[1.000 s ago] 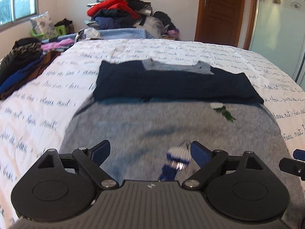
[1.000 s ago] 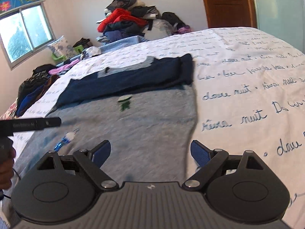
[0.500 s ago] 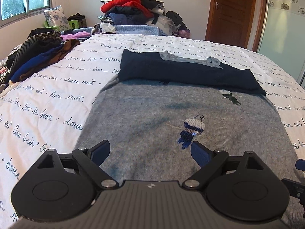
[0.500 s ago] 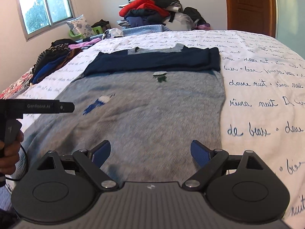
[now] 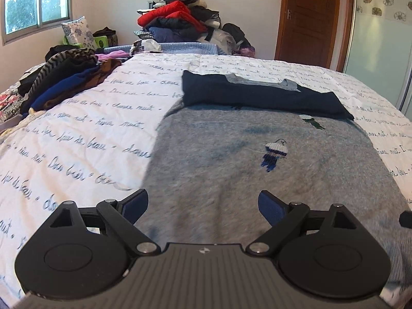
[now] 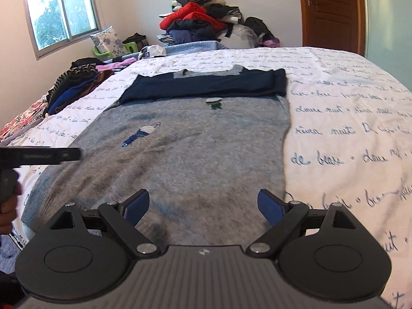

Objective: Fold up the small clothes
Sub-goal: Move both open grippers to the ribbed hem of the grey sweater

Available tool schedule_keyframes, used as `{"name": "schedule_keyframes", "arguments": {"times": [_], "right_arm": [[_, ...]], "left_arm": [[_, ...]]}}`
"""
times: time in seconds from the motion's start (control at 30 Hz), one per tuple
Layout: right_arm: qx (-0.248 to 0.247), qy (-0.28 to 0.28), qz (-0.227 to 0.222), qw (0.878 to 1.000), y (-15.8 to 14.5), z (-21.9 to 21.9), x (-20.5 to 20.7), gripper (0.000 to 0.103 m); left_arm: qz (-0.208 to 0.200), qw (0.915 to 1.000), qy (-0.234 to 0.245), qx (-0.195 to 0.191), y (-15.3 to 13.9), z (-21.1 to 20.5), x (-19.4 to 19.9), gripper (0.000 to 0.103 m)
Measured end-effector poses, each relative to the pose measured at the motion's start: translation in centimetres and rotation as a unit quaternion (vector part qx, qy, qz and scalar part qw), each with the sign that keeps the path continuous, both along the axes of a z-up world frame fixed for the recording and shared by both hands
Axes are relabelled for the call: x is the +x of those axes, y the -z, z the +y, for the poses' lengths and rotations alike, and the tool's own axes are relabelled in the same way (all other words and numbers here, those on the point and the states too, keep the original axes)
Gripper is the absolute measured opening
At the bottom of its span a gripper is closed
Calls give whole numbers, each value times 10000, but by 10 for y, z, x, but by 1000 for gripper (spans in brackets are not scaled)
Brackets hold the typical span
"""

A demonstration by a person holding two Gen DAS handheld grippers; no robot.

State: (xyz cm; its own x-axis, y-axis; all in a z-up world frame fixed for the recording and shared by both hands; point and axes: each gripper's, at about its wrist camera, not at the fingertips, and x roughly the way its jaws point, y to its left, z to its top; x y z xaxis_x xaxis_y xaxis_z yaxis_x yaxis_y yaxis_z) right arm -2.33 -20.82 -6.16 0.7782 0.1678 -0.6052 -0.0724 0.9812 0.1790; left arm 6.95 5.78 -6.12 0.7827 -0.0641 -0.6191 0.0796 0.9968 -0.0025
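Note:
A grey knitted sweater (image 5: 231,159) (image 6: 200,152) lies flat on the bed, its dark navy sleeves (image 5: 262,95) (image 6: 206,85) folded across the top near the grey collar. Small embroidered figures (image 5: 274,153) (image 6: 143,134) mark its front. My left gripper (image 5: 203,203) hovers open above the sweater's near left part, nothing between its blue pads. My right gripper (image 6: 203,203) stands open over the sweater's near right part, close to its right edge. In the right wrist view the left tool (image 6: 38,155) and a hand (image 6: 7,206) show at the left.
The white bedspread (image 5: 77,139) (image 6: 347,128) with blue handwriting spreads around the sweater. Folded clothes (image 5: 64,77) (image 6: 74,87) are stacked along the left edge. A heap of clothes (image 5: 180,23) (image 6: 200,20) rises beyond the bed; a wooden door (image 5: 309,18) stands back right.
Both grippers have drawn back toward the sweater's near hem, the left one shifting left, so more of the garment and bed shows. Both stay open and empty.

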Motion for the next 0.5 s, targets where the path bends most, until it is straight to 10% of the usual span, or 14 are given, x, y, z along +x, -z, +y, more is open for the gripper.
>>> {"name": "schedule_keyframes", "arguments": {"times": [0.3,0.5], "right_arm": [[219,208,62,9995,10,-25,-21,92],[1202,175,233,9923,27,-53,-35,92]], "left_arm": [[128,9974,47,-710,5,72,-26,91],[534,9825,378,-1745,35,105,-27,92]]}}
